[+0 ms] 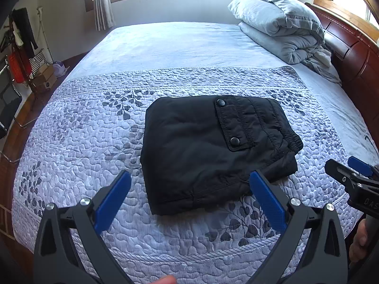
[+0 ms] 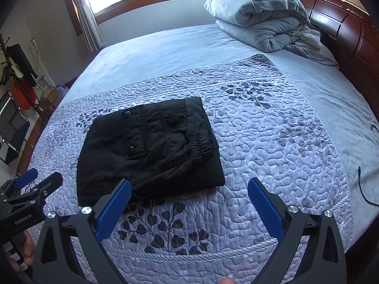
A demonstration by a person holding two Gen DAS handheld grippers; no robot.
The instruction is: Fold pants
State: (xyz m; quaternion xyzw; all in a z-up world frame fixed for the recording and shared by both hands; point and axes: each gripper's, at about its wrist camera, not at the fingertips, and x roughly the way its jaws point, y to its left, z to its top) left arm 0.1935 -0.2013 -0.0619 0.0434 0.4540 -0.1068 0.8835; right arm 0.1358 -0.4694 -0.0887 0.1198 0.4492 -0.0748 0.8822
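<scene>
Black pants (image 1: pixel 208 149) lie folded into a compact rectangle on the quilted bedspread (image 1: pixel 83 142), pocket flap with two snaps on top. My left gripper (image 1: pixel 190 182) is open and empty, held above the pants' near edge. My right gripper (image 2: pixel 189 189) is open and empty, held above the quilt just near-right of the pants (image 2: pixel 146 149). The right gripper also shows at the right edge of the left wrist view (image 1: pixel 350 172). The left gripper shows at the left edge of the right wrist view (image 2: pixel 35 184).
A folded grey duvet (image 1: pixel 281 26) sits at the head of the bed by the dark wooden headboard (image 1: pixel 350 47). A black cable (image 2: pixel 364 184) lies on the sheet at right. A chair and clothes rack (image 1: pixel 16 54) stand left of the bed.
</scene>
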